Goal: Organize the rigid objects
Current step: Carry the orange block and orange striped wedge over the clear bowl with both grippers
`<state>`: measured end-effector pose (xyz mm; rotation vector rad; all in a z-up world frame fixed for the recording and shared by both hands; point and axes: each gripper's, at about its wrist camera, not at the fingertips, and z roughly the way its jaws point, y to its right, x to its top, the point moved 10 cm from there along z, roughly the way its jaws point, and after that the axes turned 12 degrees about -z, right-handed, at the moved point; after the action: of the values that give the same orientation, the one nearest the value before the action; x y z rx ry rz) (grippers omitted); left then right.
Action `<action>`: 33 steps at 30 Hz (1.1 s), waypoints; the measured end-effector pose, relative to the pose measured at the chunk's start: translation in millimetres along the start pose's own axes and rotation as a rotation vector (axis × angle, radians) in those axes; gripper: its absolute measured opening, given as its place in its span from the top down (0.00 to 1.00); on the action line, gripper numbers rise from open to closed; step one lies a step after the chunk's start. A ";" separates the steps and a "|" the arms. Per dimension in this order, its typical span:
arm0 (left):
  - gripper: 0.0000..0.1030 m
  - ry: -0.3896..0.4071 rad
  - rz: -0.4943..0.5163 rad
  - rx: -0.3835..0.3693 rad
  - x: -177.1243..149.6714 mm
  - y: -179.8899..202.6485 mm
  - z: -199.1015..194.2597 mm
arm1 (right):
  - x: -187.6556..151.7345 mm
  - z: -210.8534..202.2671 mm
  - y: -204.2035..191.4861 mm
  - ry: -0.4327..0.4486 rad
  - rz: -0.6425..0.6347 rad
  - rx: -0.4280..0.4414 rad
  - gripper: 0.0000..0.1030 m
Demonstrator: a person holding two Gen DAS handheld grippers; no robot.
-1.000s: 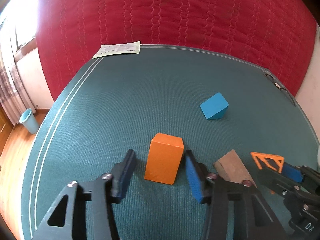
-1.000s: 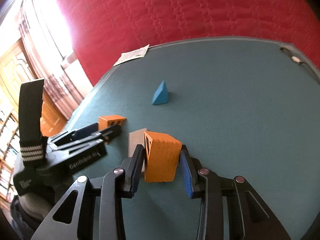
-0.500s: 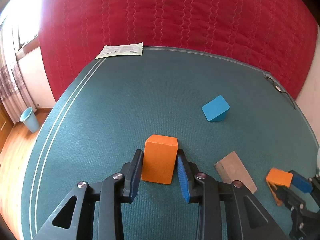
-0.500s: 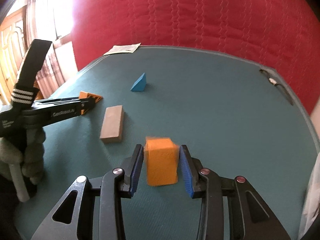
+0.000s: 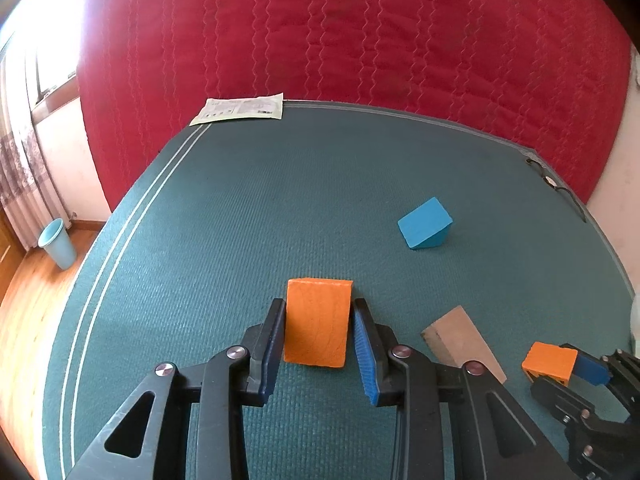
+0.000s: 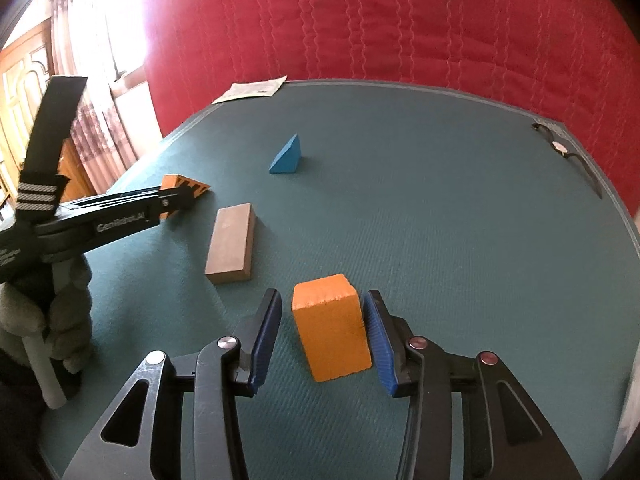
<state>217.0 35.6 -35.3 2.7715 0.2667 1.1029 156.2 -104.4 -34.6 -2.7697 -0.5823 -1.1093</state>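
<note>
Between the jaws of the left gripper (image 5: 318, 344) stands an orange block (image 5: 317, 322), and the two pads press on its flat side faces: the jaws are narrow and hold it. Between the jaws of the right gripper (image 6: 325, 342) stands a second orange block (image 6: 331, 326) on the green mat (image 6: 460, 220). These jaws have just been opening; the left pad is clearly apart from the block, the right pad only just beside it, so the block is not gripped.

Both blocks look like painted wood, so I judge them stiff, rather light and not fragile. The smooth paint may slip a little, so the best hold is on two parallel side faces, near the middle.

Ahead and to the left of the right jaws lies a brown flat block (image 6: 233, 243), and farther ahead a blue wedge (image 6: 287, 156), well apart. At the far edge lie a paper sheet (image 6: 252, 89) and a wristwatch (image 6: 560, 148). Nothing stands directly before either pair of jaws.
</note>
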 end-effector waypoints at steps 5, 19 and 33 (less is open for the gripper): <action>0.68 0.010 0.002 -0.020 -0.2 3.1 -4.5 | 0.3 4.1 -1.2 -0.013 -0.001 0.004 0.58; 0.70 0.045 0.037 -0.114 0.3 26.1 -18.5 | -8.3 -9.8 -2.5 -0.005 -0.002 -0.016 0.69; 0.70 0.064 0.068 -0.122 -4.0 34.4 -23.8 | -35.6 -56.7 42.0 0.023 0.103 -0.085 0.69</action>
<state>201.5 2.9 -14.0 2.6596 0.1093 1.1838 112.3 -167.3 -15.5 -2.8175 -0.3942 -1.1681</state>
